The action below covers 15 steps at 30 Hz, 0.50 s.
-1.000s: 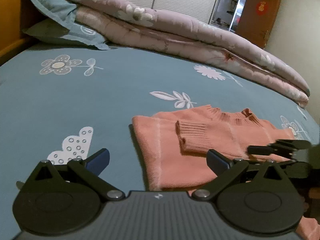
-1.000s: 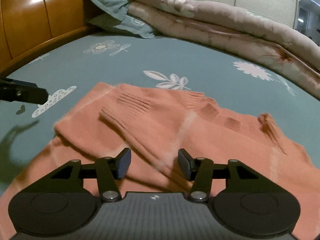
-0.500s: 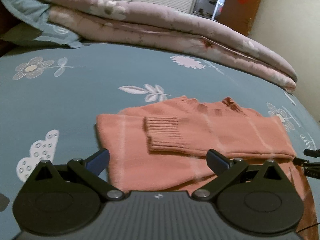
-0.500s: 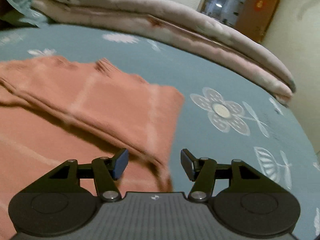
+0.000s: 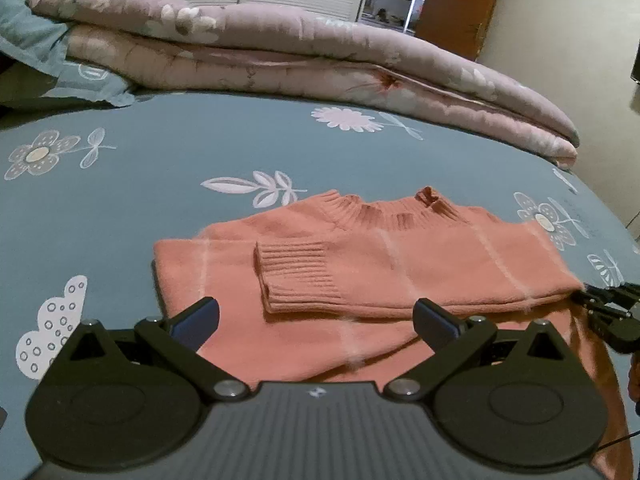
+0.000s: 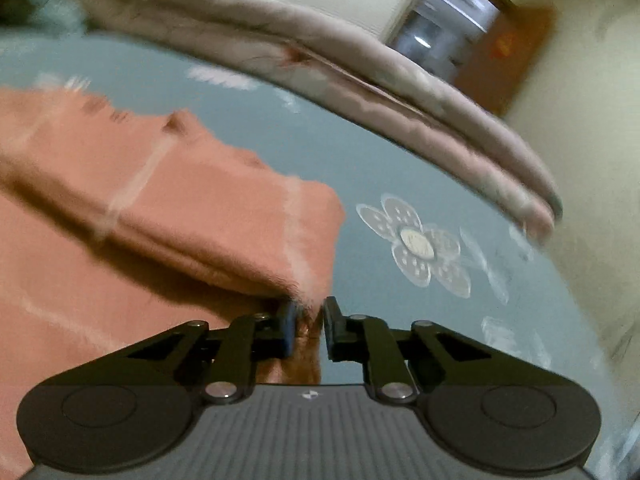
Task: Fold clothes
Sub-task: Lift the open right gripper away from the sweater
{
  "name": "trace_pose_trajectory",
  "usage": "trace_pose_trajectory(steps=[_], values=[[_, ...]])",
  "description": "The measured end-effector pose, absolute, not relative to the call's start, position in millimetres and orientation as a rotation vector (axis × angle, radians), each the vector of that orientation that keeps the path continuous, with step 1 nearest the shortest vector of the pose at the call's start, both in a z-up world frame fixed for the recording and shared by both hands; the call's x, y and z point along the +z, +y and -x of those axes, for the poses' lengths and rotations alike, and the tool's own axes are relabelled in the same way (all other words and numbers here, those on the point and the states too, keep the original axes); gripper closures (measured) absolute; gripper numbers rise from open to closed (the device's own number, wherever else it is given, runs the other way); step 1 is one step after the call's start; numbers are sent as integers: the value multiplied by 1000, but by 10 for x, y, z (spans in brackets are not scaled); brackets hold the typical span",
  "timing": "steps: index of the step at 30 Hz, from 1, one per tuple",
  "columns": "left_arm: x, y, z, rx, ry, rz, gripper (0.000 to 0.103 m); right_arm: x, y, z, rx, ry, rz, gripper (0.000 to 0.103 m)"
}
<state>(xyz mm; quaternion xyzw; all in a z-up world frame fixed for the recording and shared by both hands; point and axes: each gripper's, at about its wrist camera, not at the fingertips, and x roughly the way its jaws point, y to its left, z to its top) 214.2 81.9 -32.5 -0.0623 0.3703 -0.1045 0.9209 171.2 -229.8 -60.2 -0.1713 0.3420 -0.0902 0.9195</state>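
Observation:
A salmon-pink knit sweater (image 5: 400, 252) lies partly folded on the blue flowered bed sheet (image 5: 160, 140), one ribbed sleeve cuff (image 5: 300, 276) laid across its body. My left gripper (image 5: 316, 314) hovers open over the sweater's near left part, nothing between its fingers. At the sweater's right corner, my right gripper (image 5: 608, 308) shows at the picture's edge. In the blurred right wrist view the sweater (image 6: 160, 200) fills the left side. There the right gripper (image 6: 310, 316) is closing, its jaws narrow, with the folded corner's fabric pinched between the pads.
A folded mauve floral quilt (image 5: 320, 52) runs along the far side of the bed, also the quilt (image 6: 360, 72) in the right wrist view. A blue pillow (image 5: 36, 40) sits at the far left. Beyond are white cupboard doors and a brown door (image 5: 460, 0).
The right gripper swung from the sweater's middle to its right corner and narrowed its jaws onto the fabric. The left gripper drifted slightly and stayed open.

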Motion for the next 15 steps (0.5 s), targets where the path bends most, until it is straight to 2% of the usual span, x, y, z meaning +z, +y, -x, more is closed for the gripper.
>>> trace_pose_trajectory(steps=[5,7,10,15], values=[[-382,777,-2179,-228,783,134,1,-618,-2973,-1679,-274,737,-205,84],[-390,754,-2187,-238,783,133,1,-651,-3164,-1647,-275,747,-377,76],[-388,732,-2194,-250,775,130,1,-552,-3181,-1601,-260,767,-339,64],[-380,688,-2287,-284,758,146,1,-257,-3181,-1420,-286,690,-293,62]])
